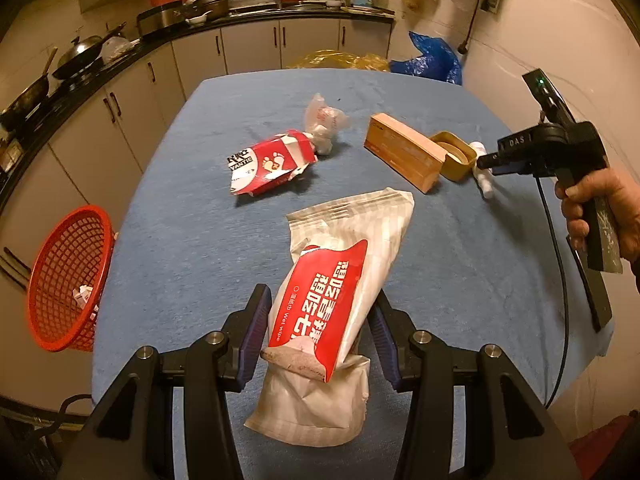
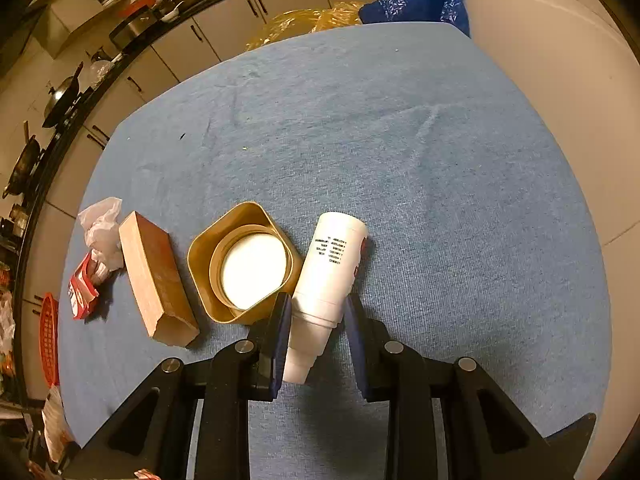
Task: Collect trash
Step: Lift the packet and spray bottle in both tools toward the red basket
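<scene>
Red basket [image 1: 68, 280] beside wet-wipe pack [image 1: 332, 300]

— Where are your grippers?

— My left gripper [image 1: 318, 322] is low over the table, jaws spread wide, not gripping.

— And the other?

— My right gripper [image 2: 316, 316] reaches forward, jaws apart too. My right hand [image 1: 600, 208] wraps its handle.

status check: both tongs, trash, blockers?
Left tongs open, straddling wet wipe pack. Right tongs open around white bottle. Gold tin touching bottle.
</scene>
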{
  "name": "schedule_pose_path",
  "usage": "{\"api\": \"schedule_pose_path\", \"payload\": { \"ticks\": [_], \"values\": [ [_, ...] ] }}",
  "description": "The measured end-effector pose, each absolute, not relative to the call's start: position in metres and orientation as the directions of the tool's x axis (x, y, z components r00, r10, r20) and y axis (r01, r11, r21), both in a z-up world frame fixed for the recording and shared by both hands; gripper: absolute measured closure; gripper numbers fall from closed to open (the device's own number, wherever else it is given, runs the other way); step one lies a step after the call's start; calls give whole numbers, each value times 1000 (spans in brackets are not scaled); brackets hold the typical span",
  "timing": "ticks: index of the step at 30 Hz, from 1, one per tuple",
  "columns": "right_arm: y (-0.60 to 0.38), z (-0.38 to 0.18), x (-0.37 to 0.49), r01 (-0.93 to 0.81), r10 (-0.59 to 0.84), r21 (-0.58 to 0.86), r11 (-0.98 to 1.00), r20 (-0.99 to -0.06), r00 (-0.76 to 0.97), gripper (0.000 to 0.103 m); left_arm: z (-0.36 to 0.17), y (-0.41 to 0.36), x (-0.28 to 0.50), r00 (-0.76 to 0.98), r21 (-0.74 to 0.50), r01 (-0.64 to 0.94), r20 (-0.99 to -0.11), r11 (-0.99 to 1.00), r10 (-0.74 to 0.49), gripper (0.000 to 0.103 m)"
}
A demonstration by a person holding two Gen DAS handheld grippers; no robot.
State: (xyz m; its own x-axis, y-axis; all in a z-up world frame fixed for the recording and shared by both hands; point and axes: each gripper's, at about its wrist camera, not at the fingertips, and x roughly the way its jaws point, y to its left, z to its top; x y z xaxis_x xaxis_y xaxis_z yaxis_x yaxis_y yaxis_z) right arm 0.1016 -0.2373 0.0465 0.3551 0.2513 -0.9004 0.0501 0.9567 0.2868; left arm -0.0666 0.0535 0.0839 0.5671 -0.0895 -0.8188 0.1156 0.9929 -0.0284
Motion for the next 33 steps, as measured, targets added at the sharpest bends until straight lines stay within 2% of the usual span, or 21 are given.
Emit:
{"api": "schedule_pose_path", "payload": {
  "ticks": [4, 20, 23, 33],
  "values": [
    [-246, 42, 104, 96, 295, 347, 933, -889, 349, 73, 84, 53, -68, 568, -42, 111, -817, 993, -98, 55],
    [-235, 30, 126, 167, 276, 336, 927, -913, 302, 68, 85, 52, -81, 563, -35, 107, -822, 994, -89, 55],
    [-228, 33, 124, 118, 251, 299, 947, -918, 308, 69, 85, 53, -82, 565, -32, 106, -820, 994, -87, 55],
    [-220, 58, 47, 33, 313, 349, 937, -876, 366, 70, 88, 59, -78, 583, -42, 89, -808, 995, -86, 55]
  ]
}}
